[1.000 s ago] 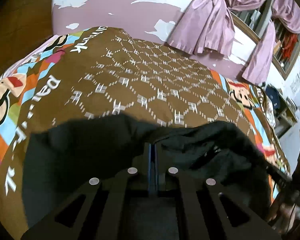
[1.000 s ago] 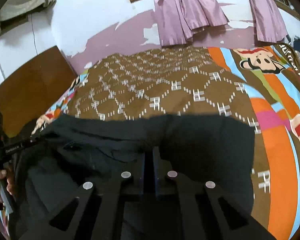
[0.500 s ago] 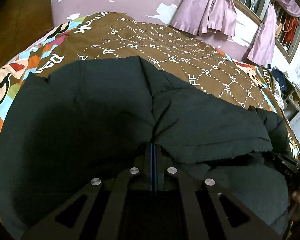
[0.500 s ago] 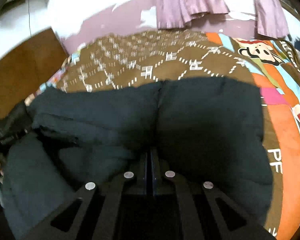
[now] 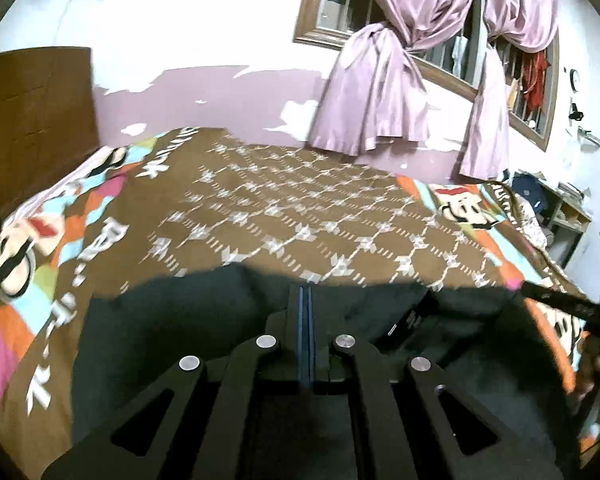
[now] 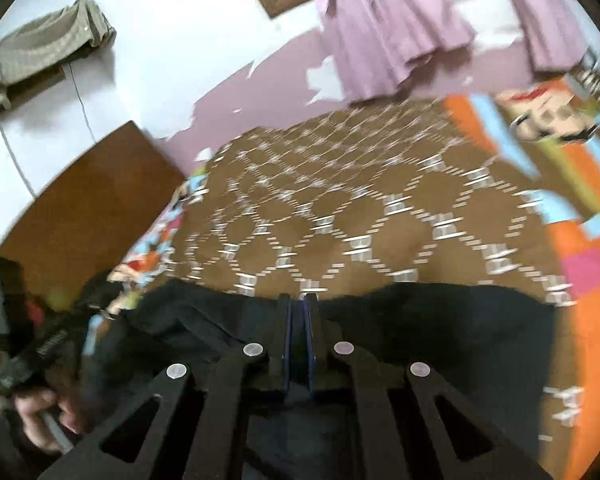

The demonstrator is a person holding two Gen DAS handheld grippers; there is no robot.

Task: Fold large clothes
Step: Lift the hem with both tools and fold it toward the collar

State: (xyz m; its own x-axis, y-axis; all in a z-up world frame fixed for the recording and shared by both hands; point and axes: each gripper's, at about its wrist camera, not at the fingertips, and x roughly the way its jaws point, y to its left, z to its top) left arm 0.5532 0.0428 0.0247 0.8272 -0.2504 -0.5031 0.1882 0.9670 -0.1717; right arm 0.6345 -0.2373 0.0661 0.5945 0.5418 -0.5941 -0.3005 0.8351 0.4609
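A large black padded garment (image 5: 172, 320) lies at the near edge of the bed; it also shows in the right wrist view (image 6: 440, 320). My left gripper (image 5: 304, 300) is shut on the garment's edge, jaws pressed together. My right gripper (image 6: 298, 308) is shut on the same edge further along, with a thin layer of dark cloth between its jaws. The left gripper and the hand that holds it show at the lower left of the right wrist view (image 6: 44, 352). The right gripper shows at the right edge of the left wrist view (image 5: 572, 308).
The bed (image 5: 300, 216) has a brown patterned cover with colourful cartoon borders. A wooden headboard (image 5: 32, 120) stands at the left. Pink curtains (image 5: 380, 92) hang at the window behind. A cluttered shelf (image 5: 560, 208) stands at the far right.
Both grippers have lifted and pulled back with the garment's edge. The black garment, which covered most of both views half a second ago, now fills only the lower part.
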